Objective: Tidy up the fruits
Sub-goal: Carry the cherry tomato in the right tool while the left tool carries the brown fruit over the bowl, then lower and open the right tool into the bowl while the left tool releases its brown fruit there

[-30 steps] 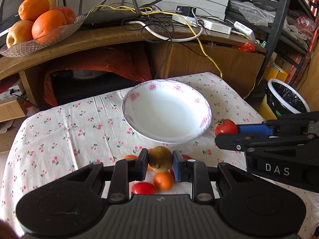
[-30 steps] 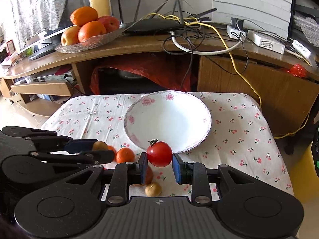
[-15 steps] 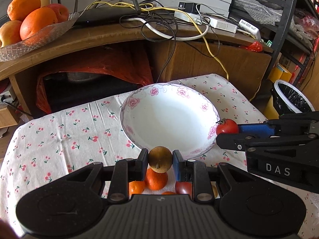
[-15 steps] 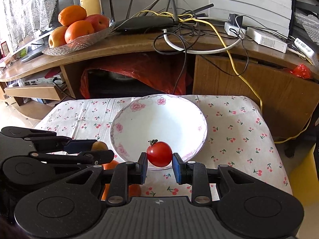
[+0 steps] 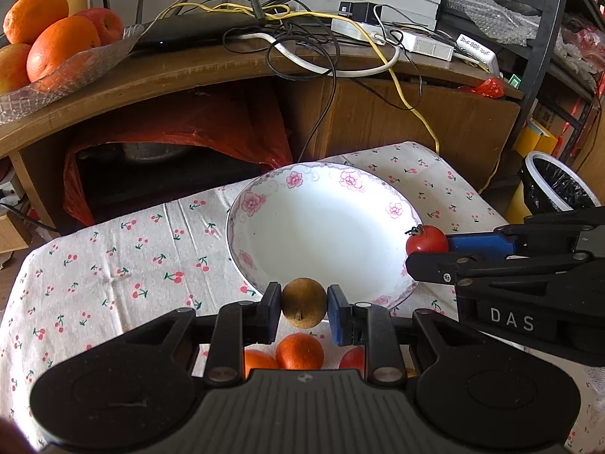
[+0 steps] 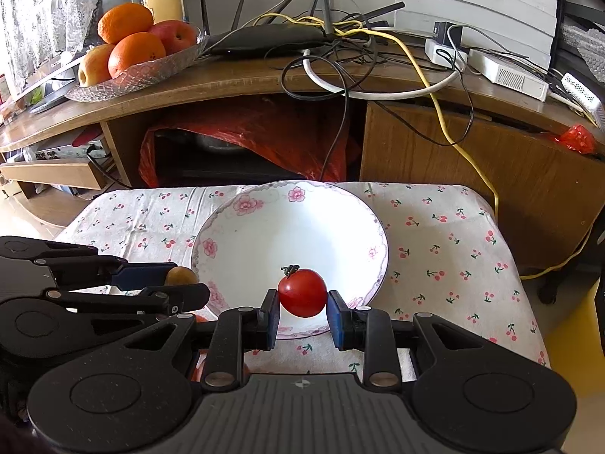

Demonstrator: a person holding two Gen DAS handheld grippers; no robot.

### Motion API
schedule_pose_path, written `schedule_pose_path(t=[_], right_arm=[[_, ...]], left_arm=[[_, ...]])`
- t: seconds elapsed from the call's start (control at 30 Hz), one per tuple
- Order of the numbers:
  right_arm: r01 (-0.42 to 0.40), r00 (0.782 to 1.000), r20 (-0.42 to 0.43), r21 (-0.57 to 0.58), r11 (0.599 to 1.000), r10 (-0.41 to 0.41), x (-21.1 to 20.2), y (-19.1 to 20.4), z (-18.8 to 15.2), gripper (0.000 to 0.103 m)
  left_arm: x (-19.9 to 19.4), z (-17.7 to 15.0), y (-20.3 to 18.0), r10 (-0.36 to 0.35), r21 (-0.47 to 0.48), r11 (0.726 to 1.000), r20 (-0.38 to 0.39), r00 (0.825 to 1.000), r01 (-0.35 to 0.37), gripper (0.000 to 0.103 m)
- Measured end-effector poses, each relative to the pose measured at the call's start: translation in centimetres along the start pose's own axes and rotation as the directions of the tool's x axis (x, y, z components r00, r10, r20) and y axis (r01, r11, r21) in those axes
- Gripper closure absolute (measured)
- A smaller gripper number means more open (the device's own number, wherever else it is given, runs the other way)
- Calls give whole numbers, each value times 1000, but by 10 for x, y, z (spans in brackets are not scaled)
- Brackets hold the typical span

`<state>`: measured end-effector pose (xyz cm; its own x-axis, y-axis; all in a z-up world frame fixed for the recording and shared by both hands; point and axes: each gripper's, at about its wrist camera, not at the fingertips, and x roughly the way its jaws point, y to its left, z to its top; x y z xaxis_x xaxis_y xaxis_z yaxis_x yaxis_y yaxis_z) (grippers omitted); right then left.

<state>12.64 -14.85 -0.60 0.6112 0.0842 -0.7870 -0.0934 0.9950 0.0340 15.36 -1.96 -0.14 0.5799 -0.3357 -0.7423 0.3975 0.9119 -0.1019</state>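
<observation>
One white bowl [image 5: 321, 227] sits on the desk. Two small oranges [image 5: 299, 351] and one red tomato [image 5: 351, 358] lie near it. On the far shelf, one glass dish [image 6: 151, 70] carries four fruits.

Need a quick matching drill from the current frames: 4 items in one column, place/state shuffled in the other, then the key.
Items
1. brown fruit
2. red tomato
3. white bowl
4. glass dish

Places/states
A. on the wooden shelf, holding oranges and apples
B. clamped in the left gripper
C. on the cherry-print cloth, nothing in it
D. clamped in the right gripper, stem up

Pairs: 1-B, 2-D, 3-C, 4-A
</observation>
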Motion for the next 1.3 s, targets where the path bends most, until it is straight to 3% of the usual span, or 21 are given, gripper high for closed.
schedule_pose_path(t=[1.3], right_arm=[[-6,998,-57,-20,1000,5,52,-7,7,77]], left_arm=[[40,8,3,26,30,999,-35,999,-25,69]])
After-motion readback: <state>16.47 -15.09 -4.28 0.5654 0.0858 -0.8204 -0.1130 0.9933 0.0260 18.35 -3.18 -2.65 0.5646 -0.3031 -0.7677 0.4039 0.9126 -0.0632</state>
